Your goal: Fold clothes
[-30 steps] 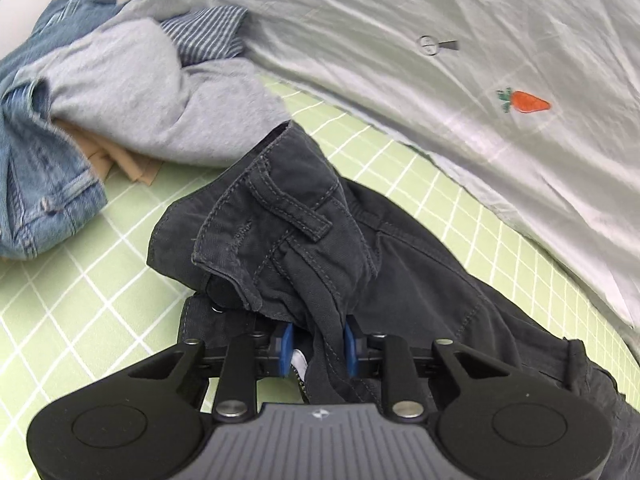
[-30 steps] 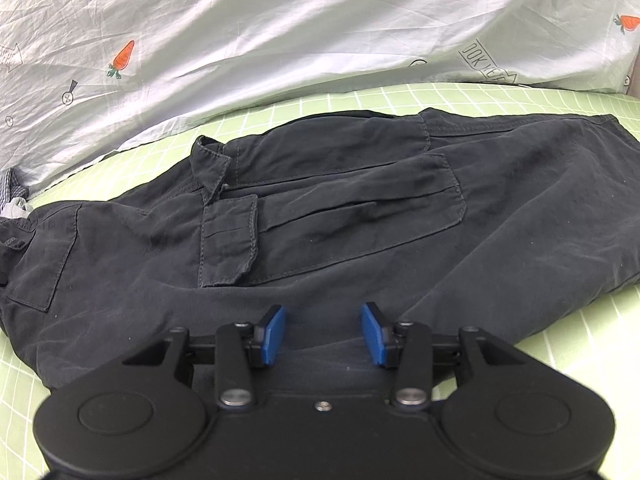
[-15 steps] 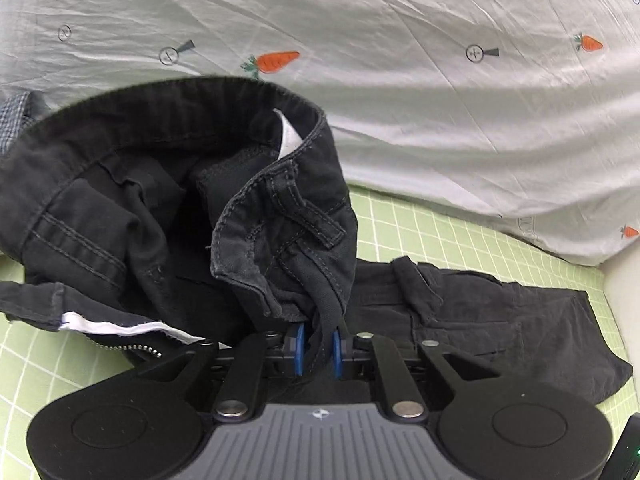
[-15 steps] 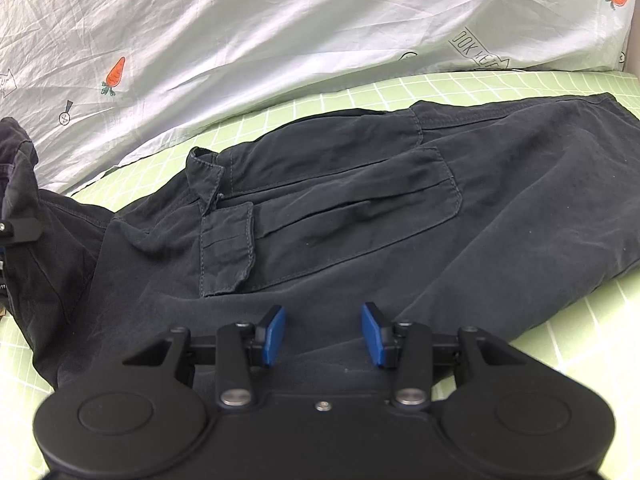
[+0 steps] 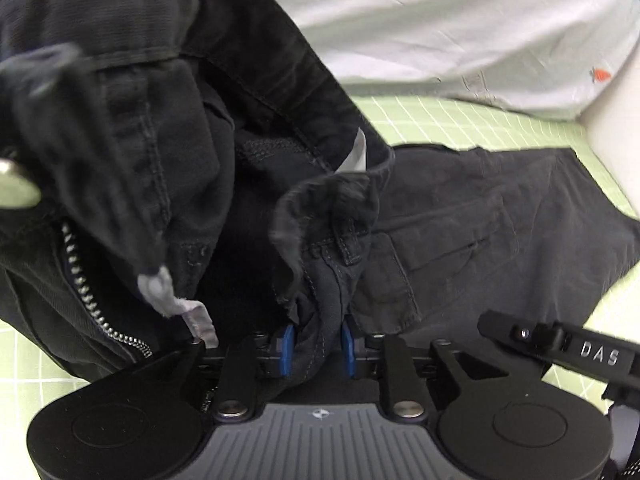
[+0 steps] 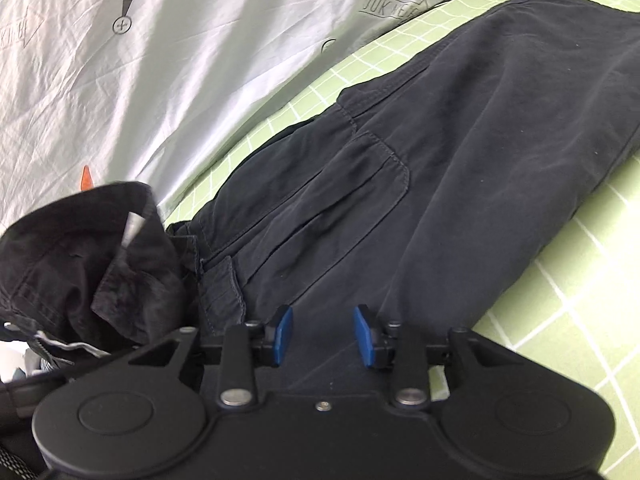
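Dark cargo trousers (image 6: 460,168) lie on a green checked sheet (image 6: 580,280). My left gripper (image 5: 316,344) is shut on the trousers' waistband (image 5: 328,248) and holds it lifted, with the open zip (image 5: 84,280) hanging at left. The lifted waist end shows at the left of the right wrist view (image 6: 88,256). My right gripper (image 6: 323,334) is open and empty, low over the trouser leg near the cargo pocket (image 6: 332,208). Its black body shows at the lower right of the left wrist view (image 5: 560,344).
A pale grey cover with carrot prints (image 6: 140,60) lies bunched along the far side of the sheet; it also shows in the left wrist view (image 5: 460,28). A white wall or edge (image 5: 616,112) stands at the right.
My left gripper has carried the waistband up and to the right, over the leg, close to my right gripper. The right gripper has tilted and stayed open.
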The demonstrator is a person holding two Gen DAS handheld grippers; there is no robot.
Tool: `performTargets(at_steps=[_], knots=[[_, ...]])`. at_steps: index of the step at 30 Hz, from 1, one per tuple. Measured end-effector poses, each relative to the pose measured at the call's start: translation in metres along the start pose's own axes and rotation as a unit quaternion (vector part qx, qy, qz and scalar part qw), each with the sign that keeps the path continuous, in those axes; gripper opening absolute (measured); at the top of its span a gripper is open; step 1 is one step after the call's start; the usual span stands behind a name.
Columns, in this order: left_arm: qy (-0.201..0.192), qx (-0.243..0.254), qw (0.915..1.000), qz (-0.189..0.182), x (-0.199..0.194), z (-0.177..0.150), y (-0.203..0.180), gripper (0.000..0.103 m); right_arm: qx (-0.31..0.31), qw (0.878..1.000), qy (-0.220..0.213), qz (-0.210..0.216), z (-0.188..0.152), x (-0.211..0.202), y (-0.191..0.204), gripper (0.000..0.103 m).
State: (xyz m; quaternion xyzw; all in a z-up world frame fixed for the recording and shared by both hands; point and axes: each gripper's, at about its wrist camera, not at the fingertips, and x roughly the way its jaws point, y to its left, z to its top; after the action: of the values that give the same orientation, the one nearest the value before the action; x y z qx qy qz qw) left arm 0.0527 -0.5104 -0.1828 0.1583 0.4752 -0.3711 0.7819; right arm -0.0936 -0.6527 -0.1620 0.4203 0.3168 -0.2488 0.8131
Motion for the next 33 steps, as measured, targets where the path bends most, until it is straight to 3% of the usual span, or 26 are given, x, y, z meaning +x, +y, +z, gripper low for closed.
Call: performTargets(at_steps=[2, 5, 9, 13, 15, 19, 24, 26, 27, 28, 33], knots=[[0.004, 0.024, 0.9997, -0.003, -0.001, -0.001, -0.011, 0.048, 0.01, 1.0, -0.004, 0.003, 0.001, -0.003, -0.003, 0.036], [-0.001, 0.053, 0.9986, -0.009, -0.009, -0.004, -0.021, 0.062, 0.028, 1.0, -0.007, 0.012, 0.003, -0.006, -0.008, 0.036], [-0.003, 0.044, 0.9986, -0.028, -0.026, -0.004, -0.014, 0.062, 0.038, 0.999, -0.007, 0.018, 0.004, -0.006, -0.009, 0.037], [-0.037, -0.012, 0.995, -0.092, -0.056, -0.002, 0.013, 0.067, 0.036, 0.998, -0.013, 0.048, 0.009, -0.011, -0.001, 0.039], [-0.04, -0.052, 0.9937, -0.092, -0.058, -0.002, 0.024, 0.068, 0.046, 0.995, -0.02, 0.083, 0.012, -0.015, 0.004, 0.039], [-0.027, -0.07, 0.9922, -0.099, -0.051, -0.005, 0.033, 0.068, 0.081, 0.987, -0.008, 0.141, 0.018, -0.008, 0.013, 0.04], [-0.018, -0.096, 0.9882, -0.119, -0.054, -0.01, 0.036, 0.068, 0.09, 0.987, 0.042, 0.129, 0.01, 0.014, 0.018, 0.04], [-0.015, -0.097, 0.9876, -0.122, -0.06, -0.013, 0.04, 0.068, 0.097, 0.987, 0.051, 0.118, 0.007, 0.018, 0.016, 0.032], [-0.017, -0.1, 0.9868, -0.126, -0.063, -0.014, 0.044, 0.068, 0.099, 0.988, 0.053, 0.109, 0.006, 0.02, 0.015, 0.018], [-0.019, -0.104, 0.9859, -0.13, -0.066, -0.016, 0.047, 0.068, 0.1, 0.988, 0.055, 0.101, 0.006, 0.021, 0.013, 0.014], [-0.042, -0.139, 0.9793, -0.141, -0.09, -0.022, 0.075, 0.068, 0.109, 0.986, 0.049, 0.113, 0.006, 0.019, 0.007, 0.014]])
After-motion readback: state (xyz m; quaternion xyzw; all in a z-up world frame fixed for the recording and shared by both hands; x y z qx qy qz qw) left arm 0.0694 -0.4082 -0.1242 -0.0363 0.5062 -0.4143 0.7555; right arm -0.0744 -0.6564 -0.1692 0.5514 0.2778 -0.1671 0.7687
